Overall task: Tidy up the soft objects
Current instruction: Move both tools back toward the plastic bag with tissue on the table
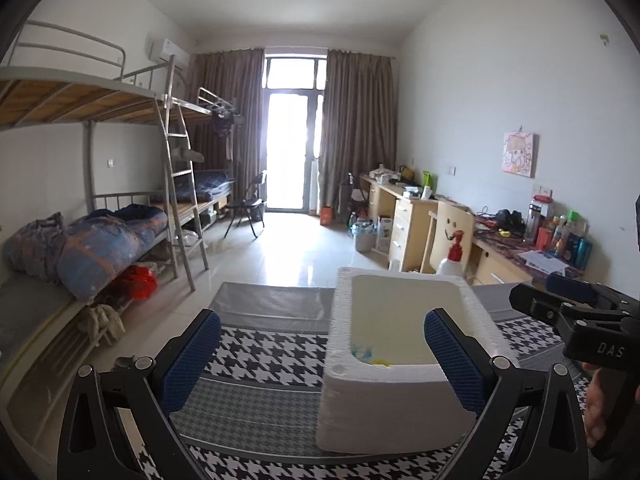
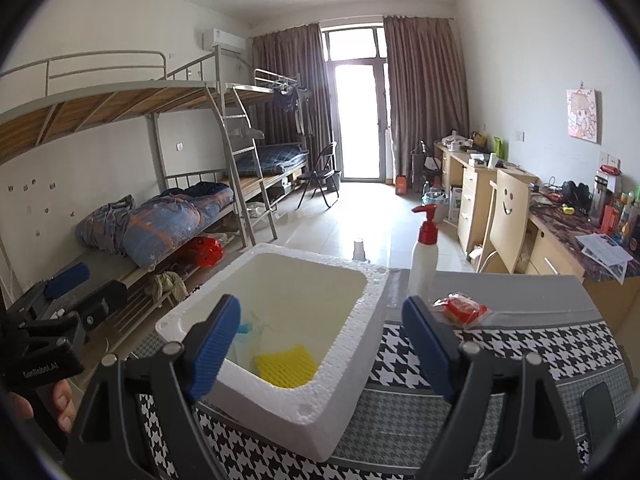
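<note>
The white foam box (image 2: 280, 320) already holds a yellow sponge (image 2: 286, 366) and a pale blue-tinted bag (image 2: 248, 334), while 1 red packet in clear wrap (image 2: 460, 308) lies on the cloth just right of the box. The right gripper (image 2: 320, 344) hangs over the box's near right corner, jaws wide and empty; the left gripper (image 1: 322, 352) is equally wide with nothing between its pads. The slippery wrap could slide from a shallow pinch, and a careless reach could topple the red-capped pump bottle (image 2: 424, 256) nearby. The houndstooth cloth (image 2: 540, 344) covers the table in a dormitory room with bunk beds (image 2: 160, 152) and desks (image 2: 480, 184).
</note>
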Tool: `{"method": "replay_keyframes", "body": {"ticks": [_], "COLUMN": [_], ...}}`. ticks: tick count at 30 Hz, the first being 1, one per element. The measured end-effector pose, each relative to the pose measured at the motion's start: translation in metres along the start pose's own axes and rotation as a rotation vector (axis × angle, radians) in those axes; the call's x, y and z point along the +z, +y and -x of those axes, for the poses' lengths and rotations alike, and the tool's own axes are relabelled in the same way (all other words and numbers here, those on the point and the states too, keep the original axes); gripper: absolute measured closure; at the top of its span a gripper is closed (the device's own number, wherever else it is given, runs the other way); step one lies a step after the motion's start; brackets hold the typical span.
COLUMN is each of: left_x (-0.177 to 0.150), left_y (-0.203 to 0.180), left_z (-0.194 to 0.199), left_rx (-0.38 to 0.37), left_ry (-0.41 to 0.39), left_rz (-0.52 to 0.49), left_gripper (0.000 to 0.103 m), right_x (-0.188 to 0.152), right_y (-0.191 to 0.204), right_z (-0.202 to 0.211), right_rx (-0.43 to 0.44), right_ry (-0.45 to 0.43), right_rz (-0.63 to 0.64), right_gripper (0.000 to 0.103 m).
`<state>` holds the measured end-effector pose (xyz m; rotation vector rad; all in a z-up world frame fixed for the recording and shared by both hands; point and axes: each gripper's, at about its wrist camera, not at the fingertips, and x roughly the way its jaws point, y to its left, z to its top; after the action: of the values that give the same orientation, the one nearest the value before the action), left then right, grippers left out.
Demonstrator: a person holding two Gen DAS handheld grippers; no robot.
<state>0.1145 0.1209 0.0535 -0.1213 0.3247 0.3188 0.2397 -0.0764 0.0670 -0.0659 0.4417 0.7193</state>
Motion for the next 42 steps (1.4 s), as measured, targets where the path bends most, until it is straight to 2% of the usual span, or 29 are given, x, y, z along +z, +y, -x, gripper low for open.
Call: {"method": "replay_keyframes", "body": {"ticks": [2,11,42], "left_x": [0.0,-0.001,-0.004], "left_y": [-0.004,-0.021,-0.078], "left_z": [0.002,0.011,0.025], "left_rx": [0.001,-0.011,-0.17], "left_ry": [-0.007,-0.016,-0.023], "left_rz": [-0.005,-0.034,-0.098], "left_gripper": [0.001,0.001,0.001], "right_x": [-0.001,-0.006,-0.034], "right_y": [-0.001,-0.009,-0.054], "right_z": [0.005,0.02,0.079], "right_rx": [-0.009,-0.021,-0.168], "right_ry": [-0.016,-0.041,-0.088], "right_rz": [0.003,-0.004,-0.065], "right_gripper": [0.006,0.006,0.006]}}
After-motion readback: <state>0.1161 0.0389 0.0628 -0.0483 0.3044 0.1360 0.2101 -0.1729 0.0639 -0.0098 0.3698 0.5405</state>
